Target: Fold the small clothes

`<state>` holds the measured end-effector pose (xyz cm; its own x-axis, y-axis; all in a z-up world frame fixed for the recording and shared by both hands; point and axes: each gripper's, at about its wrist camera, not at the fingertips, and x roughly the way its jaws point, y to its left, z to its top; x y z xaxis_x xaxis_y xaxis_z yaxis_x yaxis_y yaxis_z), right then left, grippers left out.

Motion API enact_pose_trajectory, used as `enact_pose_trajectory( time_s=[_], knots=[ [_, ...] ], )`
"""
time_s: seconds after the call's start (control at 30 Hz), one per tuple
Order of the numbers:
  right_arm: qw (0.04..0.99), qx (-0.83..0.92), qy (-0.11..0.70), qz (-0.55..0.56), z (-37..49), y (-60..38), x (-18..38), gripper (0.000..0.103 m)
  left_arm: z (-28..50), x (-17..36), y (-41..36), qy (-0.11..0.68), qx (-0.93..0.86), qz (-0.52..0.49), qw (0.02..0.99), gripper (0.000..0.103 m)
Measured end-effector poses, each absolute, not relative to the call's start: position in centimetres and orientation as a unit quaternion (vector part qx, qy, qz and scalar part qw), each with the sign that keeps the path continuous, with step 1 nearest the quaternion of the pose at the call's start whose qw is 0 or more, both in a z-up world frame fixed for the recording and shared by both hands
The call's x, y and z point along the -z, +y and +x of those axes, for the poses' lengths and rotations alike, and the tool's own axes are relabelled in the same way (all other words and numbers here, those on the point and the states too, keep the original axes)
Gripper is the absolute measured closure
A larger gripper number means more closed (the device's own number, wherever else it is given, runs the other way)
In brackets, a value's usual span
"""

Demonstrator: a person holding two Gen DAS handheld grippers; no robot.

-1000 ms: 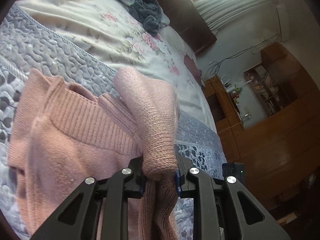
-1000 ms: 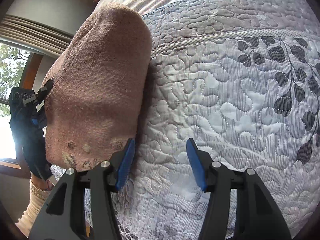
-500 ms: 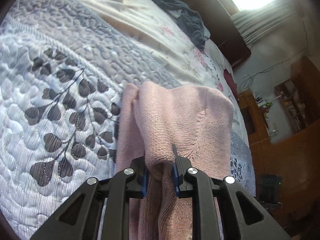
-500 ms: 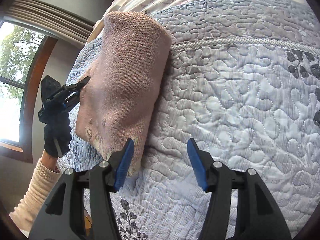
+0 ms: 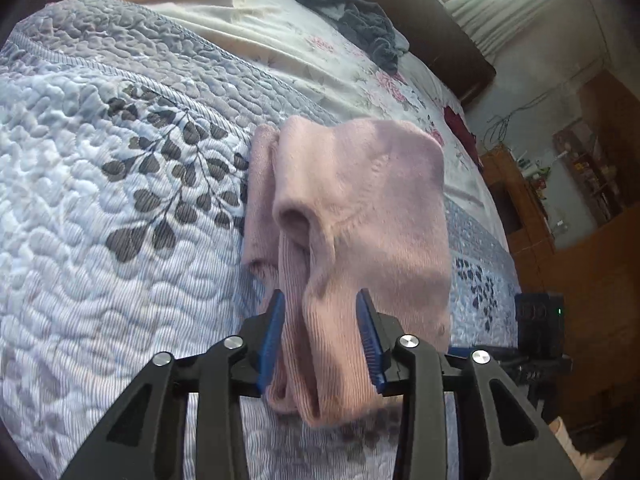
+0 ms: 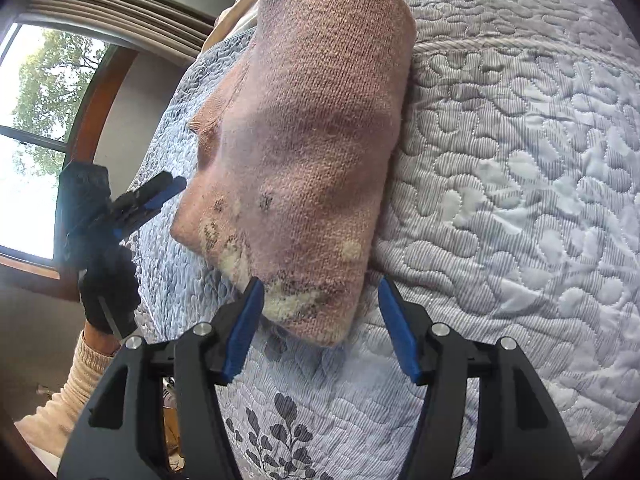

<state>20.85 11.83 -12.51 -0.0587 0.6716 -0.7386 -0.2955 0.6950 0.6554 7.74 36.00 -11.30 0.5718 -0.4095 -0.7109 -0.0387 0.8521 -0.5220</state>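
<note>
We had the pink knitted sweater (image 5: 360,208) folded down into a compact bundle lying on the quilted bedspread (image 5: 100,208), toward the side edge of the bed nearest the window (image 6: 28,120), well short of the head end where a dark grey garment (image 5: 356,20) lay crumpled on the floral sheet (image 5: 320,64). Our left gripper (image 5: 320,340) stood with its blue pads parted on either side of the ribbed end of the bundle; the knit sat loosely between them, and from the gap we judged the grip let go rather than clamped, though the pads may have been brushing the fabric. In the right wrist view the same left gripper (image 6: 154,196) appeared just off the bundle's edge, its fingers apart from the cloth. Our right gripper (image 6: 320,320) was spread wide, holding nothing, its pads flanking the near corner of the sweater (image 6: 312,140) where pale and dark patterning showed. We judged the folding of this piece essentially finished: layers stacked, edges roughly aligned, nothing trailing. What seemed left was drawing both tools clear, perhaps patting the bundle flat, and then turning to the grey garment if it belonged to the job.
</note>
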Motion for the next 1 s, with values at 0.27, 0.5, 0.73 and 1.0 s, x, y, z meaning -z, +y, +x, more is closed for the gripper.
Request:
enact_pose_trajectory(
  time_s=[0.27,0.5,0.73,1.0],
  knots=[
    [0.651,-0.349,0.650,0.177,20.8,12.6,14.3,0.075,6.2,13.9,33.8,0.494,0.082,-0.199,0.843,0.077],
    [0.660,-0.337,0.654,0.150,20.0,12.7,14.3,0.079,5.9,15.6,34.6,0.496,0.086,-0.202,0.840,0.081],
    [0.663,-0.333,0.659,0.121,20.4,13.0,14.9,0.072,6.0,15.7,35.0,0.507,0.086,-0.216,0.830,0.071],
    [0.699,-0.344,0.613,0.133,21.7,11.4,10.9,0.040,8.6,11.6,36.0,0.475,0.075,-0.205,0.852,0.038]
  ],
)
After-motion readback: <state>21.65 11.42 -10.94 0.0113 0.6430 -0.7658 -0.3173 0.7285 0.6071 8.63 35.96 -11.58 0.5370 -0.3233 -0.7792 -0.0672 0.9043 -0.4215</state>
